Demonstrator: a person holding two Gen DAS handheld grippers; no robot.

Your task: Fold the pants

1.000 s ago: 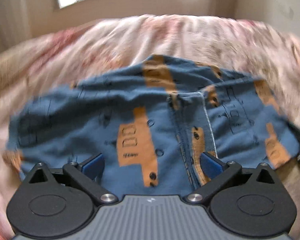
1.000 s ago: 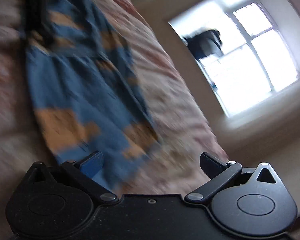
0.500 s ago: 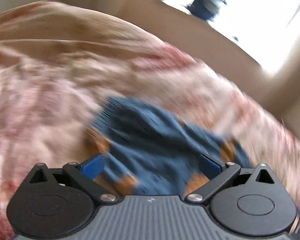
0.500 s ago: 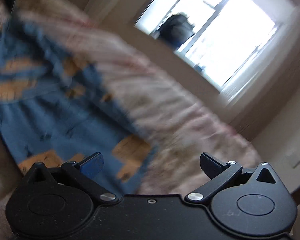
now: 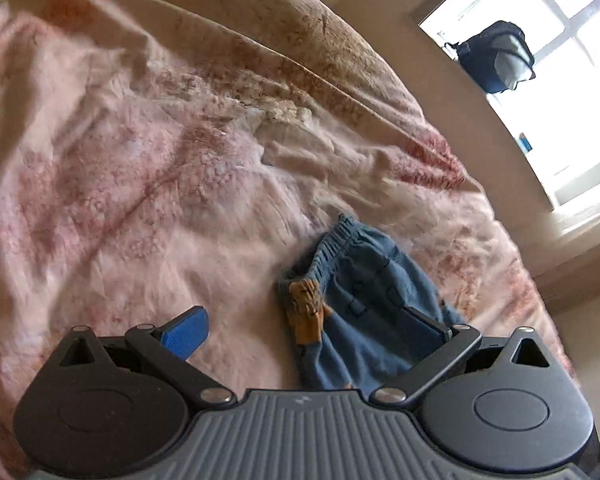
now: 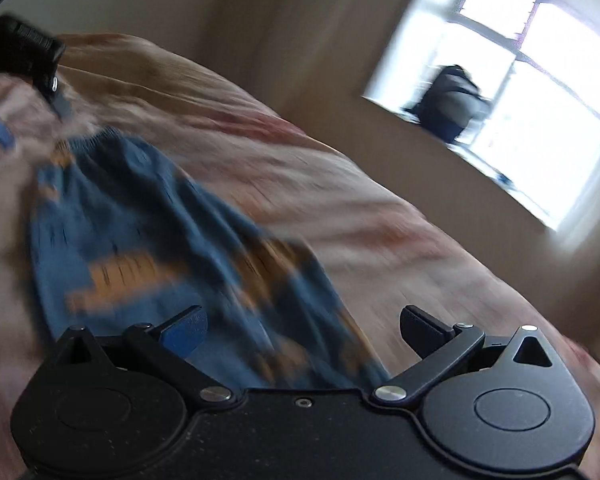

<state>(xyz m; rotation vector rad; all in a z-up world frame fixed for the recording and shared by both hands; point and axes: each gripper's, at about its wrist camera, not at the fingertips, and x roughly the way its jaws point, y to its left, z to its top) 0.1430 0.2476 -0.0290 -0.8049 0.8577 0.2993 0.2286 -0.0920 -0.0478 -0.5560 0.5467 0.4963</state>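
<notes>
On the bed, covered by a pink patterned blanket, the blue pants with orange patches lie crumpled, waistband toward the far side. Left hand-held gripper: jaws spread apart, holding nothing, with the pants between its fingers and nearer the right one. Right hand-held gripper: jaws likewise released, above the near end of the pants. A dark bag sits on the windowsill, far right.
</notes>
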